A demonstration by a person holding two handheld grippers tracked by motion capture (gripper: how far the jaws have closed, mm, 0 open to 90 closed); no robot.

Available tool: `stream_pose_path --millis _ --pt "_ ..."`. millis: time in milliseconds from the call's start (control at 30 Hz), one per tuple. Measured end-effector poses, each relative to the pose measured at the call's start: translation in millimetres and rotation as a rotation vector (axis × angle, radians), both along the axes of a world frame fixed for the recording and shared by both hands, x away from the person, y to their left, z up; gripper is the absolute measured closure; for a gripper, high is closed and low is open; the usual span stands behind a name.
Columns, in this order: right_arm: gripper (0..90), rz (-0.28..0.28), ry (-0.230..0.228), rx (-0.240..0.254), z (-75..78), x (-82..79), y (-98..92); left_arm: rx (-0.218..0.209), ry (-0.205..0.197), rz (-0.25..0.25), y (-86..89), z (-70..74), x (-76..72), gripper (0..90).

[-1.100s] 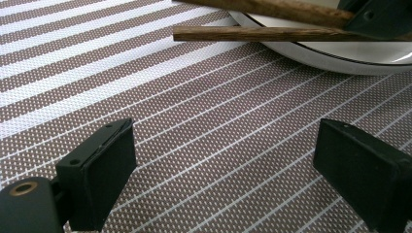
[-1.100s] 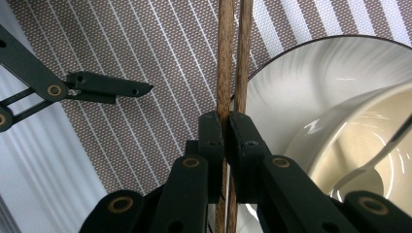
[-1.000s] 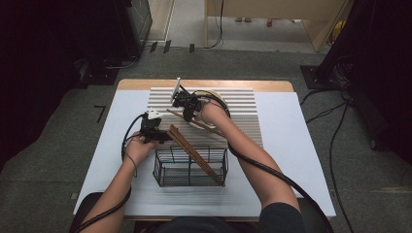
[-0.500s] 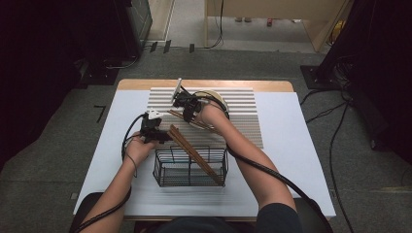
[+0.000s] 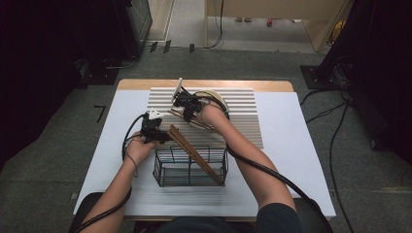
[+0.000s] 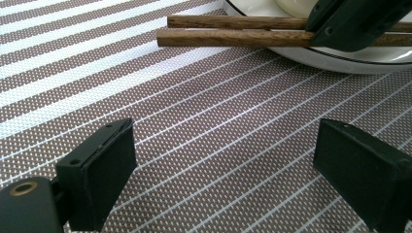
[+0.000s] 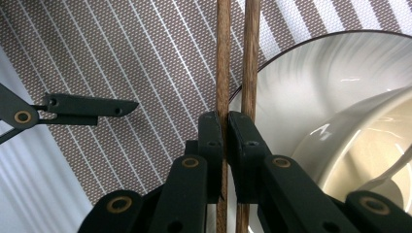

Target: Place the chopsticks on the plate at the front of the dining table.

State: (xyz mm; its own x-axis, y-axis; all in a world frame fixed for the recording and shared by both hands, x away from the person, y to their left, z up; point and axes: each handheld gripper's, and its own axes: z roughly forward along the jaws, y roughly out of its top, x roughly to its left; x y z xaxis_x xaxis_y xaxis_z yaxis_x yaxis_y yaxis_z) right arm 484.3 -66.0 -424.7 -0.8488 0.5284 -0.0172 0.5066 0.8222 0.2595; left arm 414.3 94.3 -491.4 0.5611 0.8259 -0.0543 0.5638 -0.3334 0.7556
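Right tool point(image 7: 226, 127) is clamping one wooden chopstick point(image 7: 223, 58) by the white plate point(image 7: 311, 87), left tool point(image 6: 223, 160) is hanging wide open nearby.

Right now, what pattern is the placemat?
Brown weave with thin white stripes on the placemat; left gripper view shows it best.

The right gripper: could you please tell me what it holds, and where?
The right gripper clamps one chopstick partway along its shaft, over the plate rim.
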Motion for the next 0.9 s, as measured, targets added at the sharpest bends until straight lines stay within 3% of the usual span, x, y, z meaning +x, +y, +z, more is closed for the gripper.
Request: stream_pose_path --millis 900 --pt "82.6 0.002 0.001 -0.002 -0.1 -1.0 1.8 0.003 -0.003 0.001 -0.4 -0.1 0.2 8.7"
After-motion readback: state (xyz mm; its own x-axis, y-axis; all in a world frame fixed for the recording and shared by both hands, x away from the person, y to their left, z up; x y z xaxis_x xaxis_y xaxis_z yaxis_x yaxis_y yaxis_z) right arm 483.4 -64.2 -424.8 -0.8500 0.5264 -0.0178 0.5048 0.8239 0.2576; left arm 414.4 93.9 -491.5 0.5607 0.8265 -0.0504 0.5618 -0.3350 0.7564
